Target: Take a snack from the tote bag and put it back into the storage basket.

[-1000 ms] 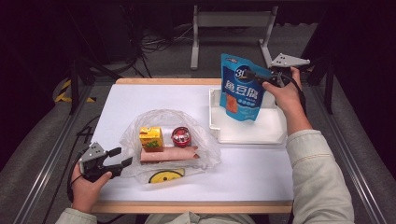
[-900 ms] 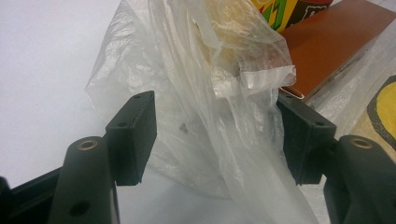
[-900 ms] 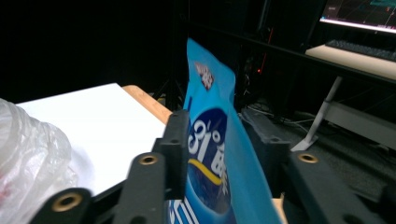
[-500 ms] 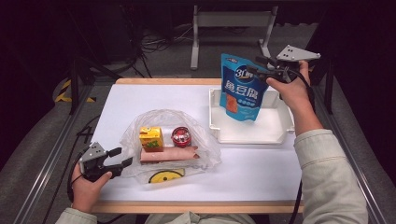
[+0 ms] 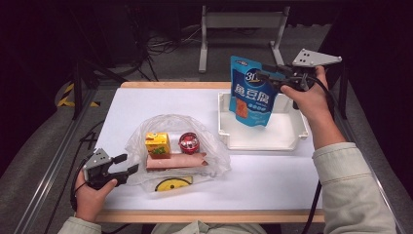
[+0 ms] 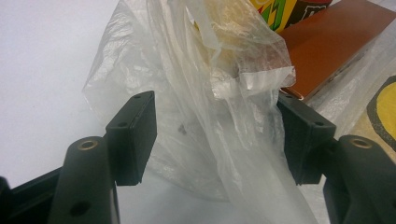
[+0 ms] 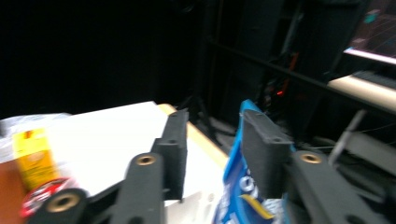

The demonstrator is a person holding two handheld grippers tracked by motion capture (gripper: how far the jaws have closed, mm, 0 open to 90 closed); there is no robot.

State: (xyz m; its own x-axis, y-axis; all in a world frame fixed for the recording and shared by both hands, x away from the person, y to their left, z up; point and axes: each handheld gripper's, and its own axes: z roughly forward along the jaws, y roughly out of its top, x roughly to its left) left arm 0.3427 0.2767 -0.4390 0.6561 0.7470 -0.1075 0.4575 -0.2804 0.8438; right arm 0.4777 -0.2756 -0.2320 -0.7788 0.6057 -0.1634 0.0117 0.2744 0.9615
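On the left of the high view, the left hand-held gripper (image 5: 127, 165) rests low at the near left corner of the white tabletop (image 5: 160, 102), its jaws pointing right toward a clear plastic bag (image 5: 214, 156). In the left gripper view its jaws stand partly apart with a bunched fold of the clear plastic bag (image 6: 219, 116) between them; the right pad touches the film, the left pad stands clear of it, so the film is not pinched.

Inside the bag lie a yellow juice carton (image 5: 158, 145), a round red tin (image 5: 188, 143) just beside it, and a long reddish-brown flat packet (image 5: 176, 160) in front of both. A yellow smiley print (image 5: 174, 184) shows at the bag's near edge.

Further right sits a white tray (image 5: 258, 140) on the tabletop. A blue snack pouch (image 5: 251, 95) stands upright over the tray's far left part, tilted a little, its lower edge inside the tray.

At the far right, the right hand-held gripper (image 5: 267, 78) is held up level by the hand, pointing left at the pouch's top right corner. Its jaws have just been closing. In the right gripper view the blue snack pouch (image 7: 236, 186) lies against the inner face of the right jaw, while the left jaw stands off with a clear gap, so the jaws are narrowly open around the pouch's edge and not clamped.
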